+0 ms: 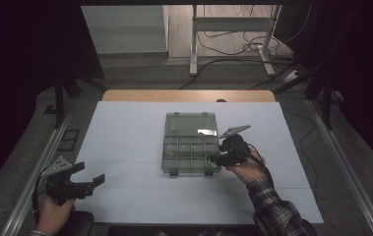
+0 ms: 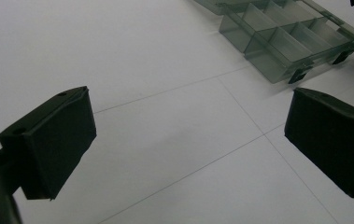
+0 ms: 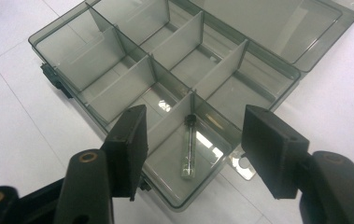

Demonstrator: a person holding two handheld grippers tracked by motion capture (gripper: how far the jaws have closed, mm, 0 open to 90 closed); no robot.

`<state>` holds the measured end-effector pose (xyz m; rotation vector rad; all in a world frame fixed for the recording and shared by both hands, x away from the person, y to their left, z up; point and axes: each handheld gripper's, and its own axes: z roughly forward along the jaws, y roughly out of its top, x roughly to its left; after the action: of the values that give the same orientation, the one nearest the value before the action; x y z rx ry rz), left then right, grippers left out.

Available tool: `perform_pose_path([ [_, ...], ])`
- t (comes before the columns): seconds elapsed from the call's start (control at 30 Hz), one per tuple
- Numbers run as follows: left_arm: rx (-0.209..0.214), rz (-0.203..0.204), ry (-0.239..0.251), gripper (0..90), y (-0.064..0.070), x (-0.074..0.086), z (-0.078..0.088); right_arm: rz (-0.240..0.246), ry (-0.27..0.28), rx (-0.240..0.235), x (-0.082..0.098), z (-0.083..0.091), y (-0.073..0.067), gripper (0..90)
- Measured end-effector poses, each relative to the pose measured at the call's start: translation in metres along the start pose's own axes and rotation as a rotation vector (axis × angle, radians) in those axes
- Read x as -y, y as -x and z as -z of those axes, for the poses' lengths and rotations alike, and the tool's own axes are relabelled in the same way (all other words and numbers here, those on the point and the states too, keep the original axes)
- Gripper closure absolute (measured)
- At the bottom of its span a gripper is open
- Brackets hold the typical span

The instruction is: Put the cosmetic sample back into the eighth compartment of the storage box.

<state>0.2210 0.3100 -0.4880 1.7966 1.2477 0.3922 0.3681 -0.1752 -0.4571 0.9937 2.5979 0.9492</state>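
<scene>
Table [image 1: 125,147]: your white work surface; the organizer box sits at its middle, so take that box as your landmark.
Organizer box [image 1: 191,143]: clear grey plastic, lid [image 1: 192,124] folded flat on its far side, dividers upright, latches on its near edge. Leave it square as it lies.
Right gripper [image 1: 212,161]: you hold it at the box's near right corner. In the right gripper view [image 3: 191,149] its jaws stand apart and grasp nothing, one on each side of the corner compartment.
Left gripper [image 1: 91,178]: you rest it well to the near left of the box, jaws released and empty, with bare table between them [image 2: 184,140].
Glass vial [image 3: 189,151]: a thin clear tube with a dark cap, lying flat in the box's near right corner compartment, just beside the divider, touched by neither pad.
Step in hand: it looks like you have set the vial down and are letting go. Lift the right gripper straight up, so no jaw catches the divider or the box wall.
Caution: the box is light; a sideways brush would likely slide it or roll the vial.
</scene>
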Motion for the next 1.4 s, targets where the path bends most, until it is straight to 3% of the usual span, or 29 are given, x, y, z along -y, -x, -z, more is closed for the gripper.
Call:
perform_pose_path([
  [0.7, -0.003, -0.002, -0.001, 2.5, 0.0, 0.0, 0.0, -0.024, 0.043, 0.003, 0.009, 0.02, 0.004, 31.8],
  [1.2, -0.004, -0.002, -0.002, 2.5, 0.0, 0.0, 0.0, -0.017, 0.067, -0.008, 0.021, 0.031, 0.006, 20.3],
  [1.4, -0.004, 0.0, -0.001, 2.5, 0.0, 0.0, 0.0, -0.013, 0.07, 0.009, 0.027, 0.035, 0.006, 12.8],
])
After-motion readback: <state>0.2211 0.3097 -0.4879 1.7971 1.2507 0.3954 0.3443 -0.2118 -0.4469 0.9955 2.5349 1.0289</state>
